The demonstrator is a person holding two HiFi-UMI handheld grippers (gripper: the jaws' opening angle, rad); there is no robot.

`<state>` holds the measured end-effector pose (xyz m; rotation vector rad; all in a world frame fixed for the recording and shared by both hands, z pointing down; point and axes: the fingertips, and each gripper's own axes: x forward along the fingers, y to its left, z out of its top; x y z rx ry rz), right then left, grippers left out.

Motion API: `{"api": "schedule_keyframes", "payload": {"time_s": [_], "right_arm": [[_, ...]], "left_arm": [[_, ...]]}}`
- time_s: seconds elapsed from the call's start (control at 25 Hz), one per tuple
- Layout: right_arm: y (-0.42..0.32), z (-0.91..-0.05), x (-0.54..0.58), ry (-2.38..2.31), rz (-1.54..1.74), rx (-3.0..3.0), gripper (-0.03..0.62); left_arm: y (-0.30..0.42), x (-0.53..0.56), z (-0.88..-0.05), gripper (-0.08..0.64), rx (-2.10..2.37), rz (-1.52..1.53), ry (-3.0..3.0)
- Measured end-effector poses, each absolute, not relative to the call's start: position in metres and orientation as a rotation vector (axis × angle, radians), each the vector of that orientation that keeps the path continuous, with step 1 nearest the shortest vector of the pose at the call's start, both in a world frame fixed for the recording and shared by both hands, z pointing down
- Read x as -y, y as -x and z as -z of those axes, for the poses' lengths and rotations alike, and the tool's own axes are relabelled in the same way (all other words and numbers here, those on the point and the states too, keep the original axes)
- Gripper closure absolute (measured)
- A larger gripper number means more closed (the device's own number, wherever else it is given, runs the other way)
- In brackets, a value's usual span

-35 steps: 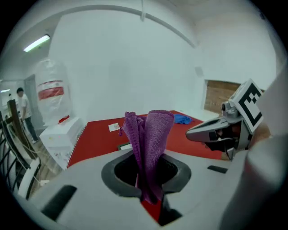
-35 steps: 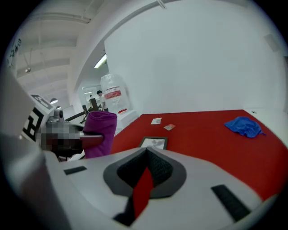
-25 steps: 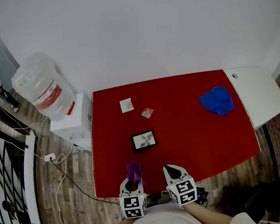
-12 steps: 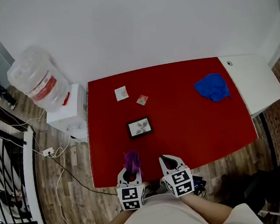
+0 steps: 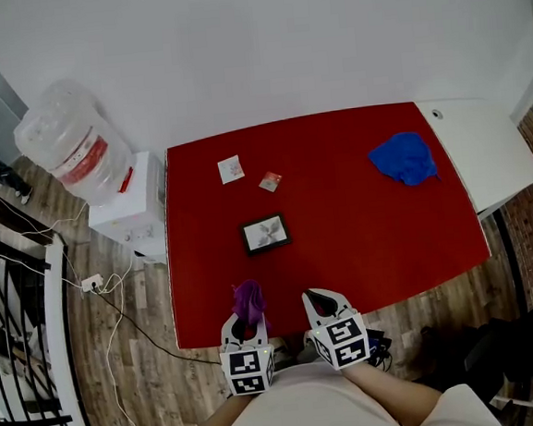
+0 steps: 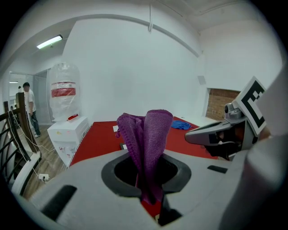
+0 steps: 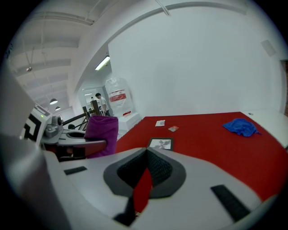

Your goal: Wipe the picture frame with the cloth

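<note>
Writing: nothing legible; the red band on the clear plastic water bottle (image 5: 66, 146) at upper left of the head view is too small to read, as is the print on the small white card (image 5: 231, 169) and the small red-and-white packet (image 5: 269, 181) just right of it
Markers: black-and-white square codes on each gripper's cube, bottom centre
Left gripper (image 5: 247, 320): jaws clamped on a purple terry cloth (image 6: 150, 134), which stands up between them in soft, ribbed folds; bottom centre of the head view, at the table's near edge
Right gripper (image 5: 317, 298): jaws drawn together to a narrow slit with nothing between them; just right of the left gripper
Picture frame: small rectangular black picture frame (image 5: 266, 233) around a pale print, lying flat a little left of centre, above both grippers and apart from them
Table: flat, matte red rectangular table (image 5: 370, 235)
Blue cloth: crumpled blue cloth (image 5: 404, 159) near the table's upper right corner
Surroundings: boxy white dispenser (image 5: 137, 214) under the bottle; smooth white side surface (image 5: 484, 156) against the table's right edge; wood-plank floor (image 5: 123, 378) at lower left
</note>
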<state>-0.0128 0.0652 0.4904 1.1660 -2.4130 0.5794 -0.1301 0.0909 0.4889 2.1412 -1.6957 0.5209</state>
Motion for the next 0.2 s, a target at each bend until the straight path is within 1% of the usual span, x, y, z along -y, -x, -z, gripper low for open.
{"api": "schedule_keyframes", "payload": {"time_s": [0.2], "right_arm": [[0.0129,-0.4918,-0.0681,-1.16,-0.573,2.412,0.59]], "left_arm": [[0.1281,-0.0933,-0.4909,0.499,1.693,-0.528,-2.151]]}}
